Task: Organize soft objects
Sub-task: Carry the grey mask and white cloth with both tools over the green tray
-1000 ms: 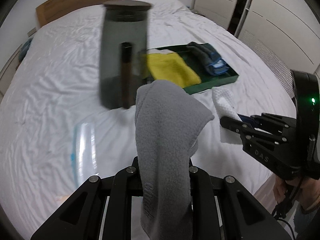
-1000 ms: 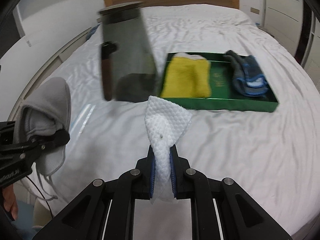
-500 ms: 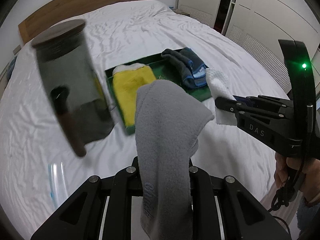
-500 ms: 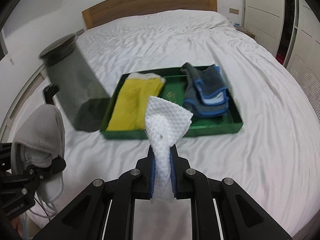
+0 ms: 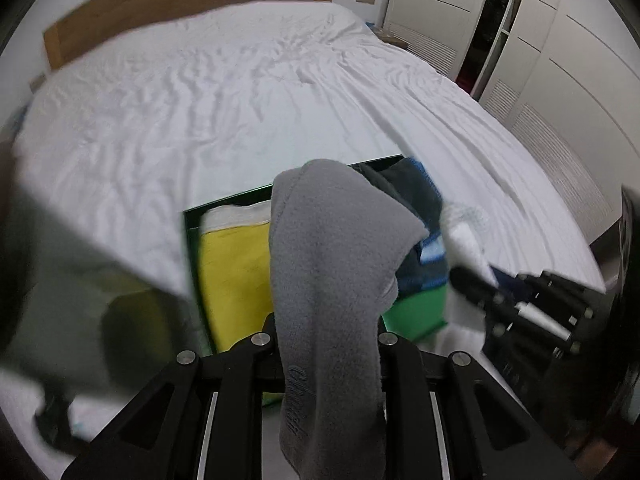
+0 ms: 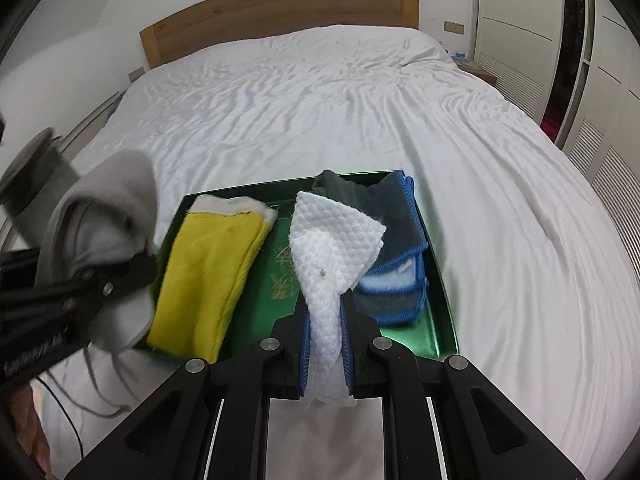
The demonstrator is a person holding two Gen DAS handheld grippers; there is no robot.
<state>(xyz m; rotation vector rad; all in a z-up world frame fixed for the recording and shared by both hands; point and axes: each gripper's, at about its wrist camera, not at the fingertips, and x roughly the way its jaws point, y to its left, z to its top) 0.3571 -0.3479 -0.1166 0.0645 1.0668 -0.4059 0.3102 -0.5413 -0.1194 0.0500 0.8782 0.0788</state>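
My left gripper (image 5: 332, 344) is clamped on the grey sock (image 5: 336, 264), my right gripper (image 6: 326, 344) on the white cloth (image 6: 332, 248), both over the green tray (image 6: 436, 280). Released carelessly, either could drape over the rim or bury the yellow cloth (image 6: 208, 272).

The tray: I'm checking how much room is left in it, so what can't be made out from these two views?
- Left wrist view: the grey cloth held in the left gripper covers the middle of the green tray.
- Right wrist view: the white cloth in the right gripper hides the tray's centre strip.
- Dark container: blurred, cut off by the frame's left edge.
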